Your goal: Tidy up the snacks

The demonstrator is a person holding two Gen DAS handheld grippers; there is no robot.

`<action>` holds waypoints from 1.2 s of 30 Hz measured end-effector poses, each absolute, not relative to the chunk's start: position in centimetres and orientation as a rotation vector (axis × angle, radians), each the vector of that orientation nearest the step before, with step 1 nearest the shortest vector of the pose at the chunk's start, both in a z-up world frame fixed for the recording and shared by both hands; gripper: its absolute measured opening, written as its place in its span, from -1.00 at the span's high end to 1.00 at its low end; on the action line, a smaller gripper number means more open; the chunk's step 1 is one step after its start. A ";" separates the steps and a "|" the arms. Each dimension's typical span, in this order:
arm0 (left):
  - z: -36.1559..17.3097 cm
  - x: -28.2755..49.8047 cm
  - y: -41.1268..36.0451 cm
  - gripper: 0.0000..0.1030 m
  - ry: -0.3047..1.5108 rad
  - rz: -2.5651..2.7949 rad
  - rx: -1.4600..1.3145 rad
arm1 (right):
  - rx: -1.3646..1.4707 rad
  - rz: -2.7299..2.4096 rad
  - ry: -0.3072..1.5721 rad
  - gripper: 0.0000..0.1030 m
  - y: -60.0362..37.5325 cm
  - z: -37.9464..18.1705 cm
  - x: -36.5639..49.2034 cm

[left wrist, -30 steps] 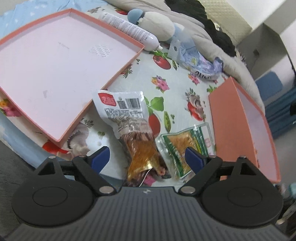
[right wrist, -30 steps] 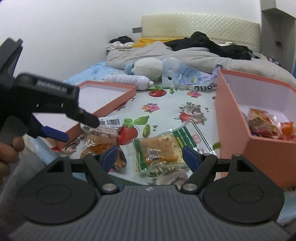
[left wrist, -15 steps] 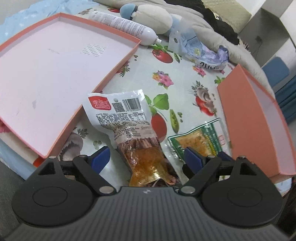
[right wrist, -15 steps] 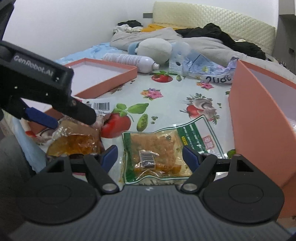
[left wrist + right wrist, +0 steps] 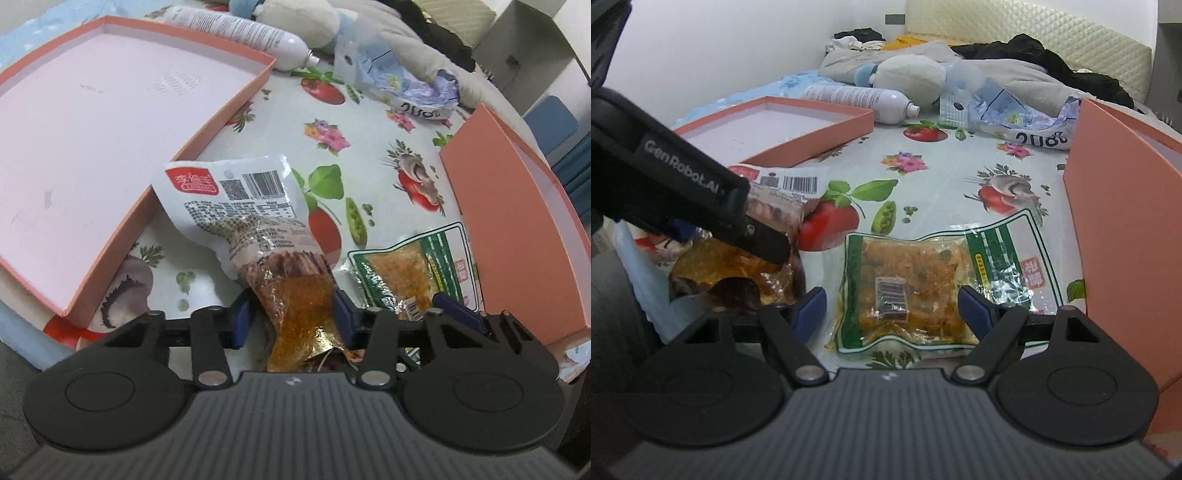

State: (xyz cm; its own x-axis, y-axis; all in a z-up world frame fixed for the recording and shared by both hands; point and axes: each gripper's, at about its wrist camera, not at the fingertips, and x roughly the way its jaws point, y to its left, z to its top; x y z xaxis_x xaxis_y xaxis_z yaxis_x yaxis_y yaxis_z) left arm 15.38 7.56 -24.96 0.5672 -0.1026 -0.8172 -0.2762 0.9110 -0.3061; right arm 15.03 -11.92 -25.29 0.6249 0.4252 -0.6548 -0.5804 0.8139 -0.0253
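A clear snack packet (image 5: 258, 229) with a white barcode label and orange-brown contents lies on the floral cloth (image 5: 369, 122). My left gripper (image 5: 291, 319) is closing on the packet's near orange end, and both blue pads touch its sides. In the right wrist view one of its black fingers (image 5: 764, 245) lies over that packet (image 5: 738, 269). A green-edged packet (image 5: 916, 284) of orange food lies flat beside it. My right gripper (image 5: 894, 310) stands open around its near end, pads apart from it. An orange box (image 5: 1119, 221) stands at the right.
A shallow orange lid (image 5: 229, 110) with a pink inside lies at the left. Beyond it are a white bottle (image 5: 240, 26), a plush toy (image 5: 306, 18) and a crumpled plastic bag (image 5: 402, 81). Bedding and clothes fill the back. The cloth's near edge drops off at lower left.
Both grippers came down and closer to their packets. The left jaws narrowed from wide open to touching the orange-brown packet; the right jaws stayed wide around the green packet.
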 end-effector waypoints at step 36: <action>-11.8 8.2 4.6 0.26 0.837 0.041 -0.266 | 0.072 0.439 0.640 0.52 -18.2 -11.6 8.0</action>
